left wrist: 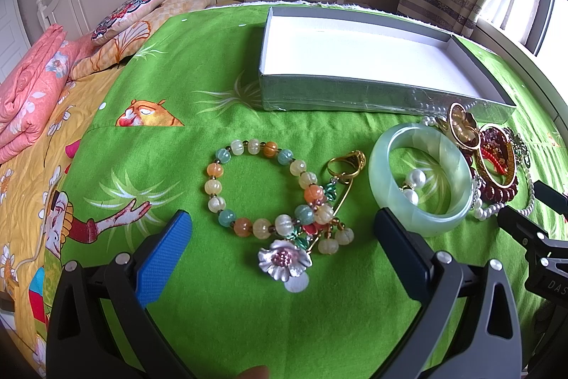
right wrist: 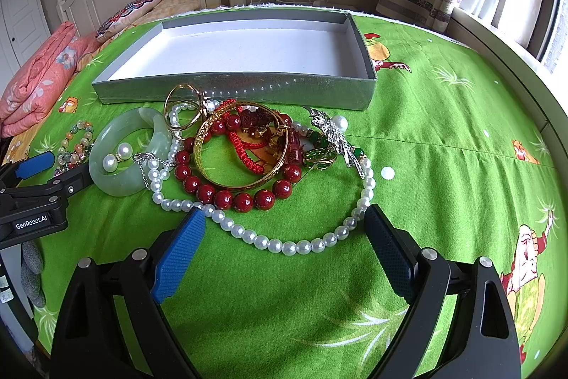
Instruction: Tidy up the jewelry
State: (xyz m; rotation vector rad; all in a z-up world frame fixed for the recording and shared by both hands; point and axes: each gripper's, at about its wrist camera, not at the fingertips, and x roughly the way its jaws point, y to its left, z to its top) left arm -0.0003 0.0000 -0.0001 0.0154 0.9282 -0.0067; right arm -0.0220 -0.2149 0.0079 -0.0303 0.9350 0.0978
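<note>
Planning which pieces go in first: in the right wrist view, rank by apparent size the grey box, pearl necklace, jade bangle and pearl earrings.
1. grey box
2. pearl necklace
3. jade bangle
4. pearl earrings

The box lies farthest away, so its lead is if anything understated.

We see a matt green cloth (right wrist: 426, 130), and on it a glossy pale-green stone-like bangle (left wrist: 422, 180). Beside the bangle lie shiny pearl beads (right wrist: 284, 245), polished gold metal (right wrist: 245, 182) and a cardboard box (right wrist: 234, 87) with a silvery foil sheen.
</note>
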